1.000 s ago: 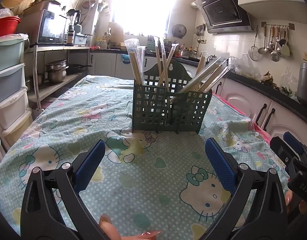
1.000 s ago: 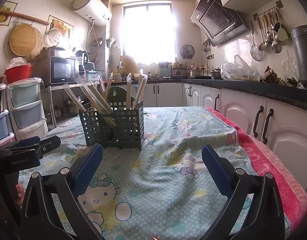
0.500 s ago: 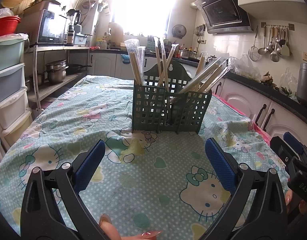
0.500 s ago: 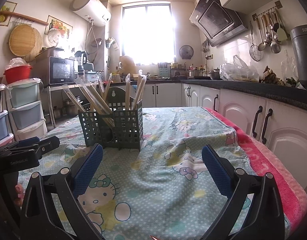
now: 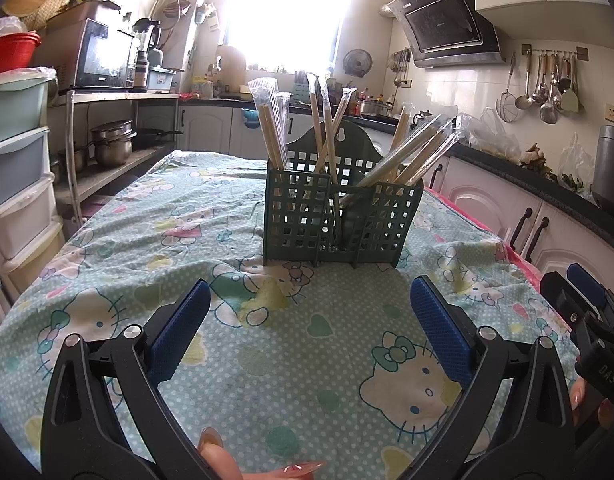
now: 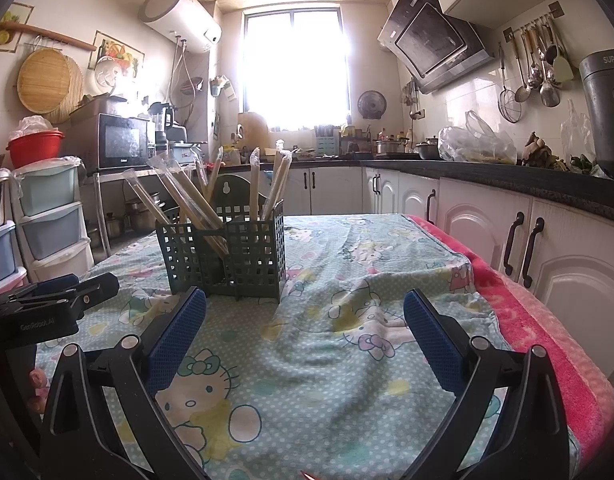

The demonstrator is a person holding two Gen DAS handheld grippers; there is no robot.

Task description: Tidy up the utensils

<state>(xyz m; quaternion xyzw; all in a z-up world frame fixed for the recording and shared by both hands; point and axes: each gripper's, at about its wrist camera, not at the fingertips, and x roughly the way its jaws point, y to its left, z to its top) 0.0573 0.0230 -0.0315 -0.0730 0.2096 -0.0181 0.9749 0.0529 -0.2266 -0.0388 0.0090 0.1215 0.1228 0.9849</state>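
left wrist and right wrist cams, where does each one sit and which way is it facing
Left wrist: sits low on the left gripper, looking along its open fingers across the tablecloth at the green utensil basket straight ahead; fingertips show at the bottom, the right gripper at far right.
Right wrist: sits on the right gripper, open, facing the window; the basket lies ahead-left, the left gripper at the left edge.
Shared: basket with wrapped chopsticks, tablecloth, window, range hood.
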